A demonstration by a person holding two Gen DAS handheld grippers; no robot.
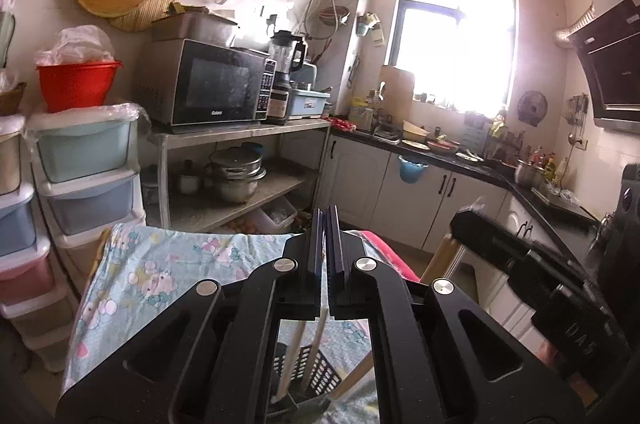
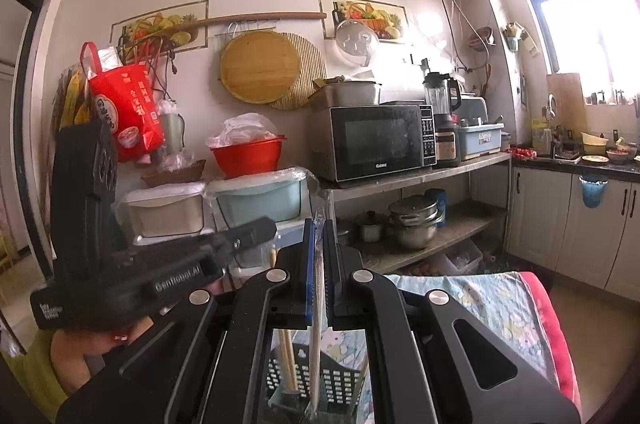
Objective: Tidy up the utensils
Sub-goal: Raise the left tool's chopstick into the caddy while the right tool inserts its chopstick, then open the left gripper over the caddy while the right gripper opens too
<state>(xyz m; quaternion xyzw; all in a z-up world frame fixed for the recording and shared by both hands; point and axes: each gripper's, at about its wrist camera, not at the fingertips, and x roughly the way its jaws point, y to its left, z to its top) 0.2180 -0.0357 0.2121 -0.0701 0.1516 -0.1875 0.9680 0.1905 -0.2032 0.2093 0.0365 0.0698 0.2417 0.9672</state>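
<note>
My right gripper (image 2: 318, 226) is shut on a long pale utensil in a clear plastic sleeve (image 2: 317, 288), held upright; its lower end hangs into a black perforated basket (image 2: 336, 380). Pale chopsticks (image 2: 287, 360) stand in that basket. My left gripper (image 1: 326, 214) is shut, and nothing shows between its pads. Below it I see the same basket (image 1: 320, 376) with light sticks (image 1: 294, 356) standing in it. Each gripper appears in the other's view: the left gripper (image 2: 256, 230) at the left, the right gripper (image 1: 468, 220) at the right.
The basket sits on a table under a cartoon-print cloth (image 1: 160, 272) with a red edge (image 2: 556, 336). Behind are stacked plastic drawers (image 1: 88, 151), a red basin (image 1: 78, 83), a steel shelf with a microwave (image 1: 216, 83) and pots (image 1: 236, 171), and a cluttered counter (image 1: 460, 159).
</note>
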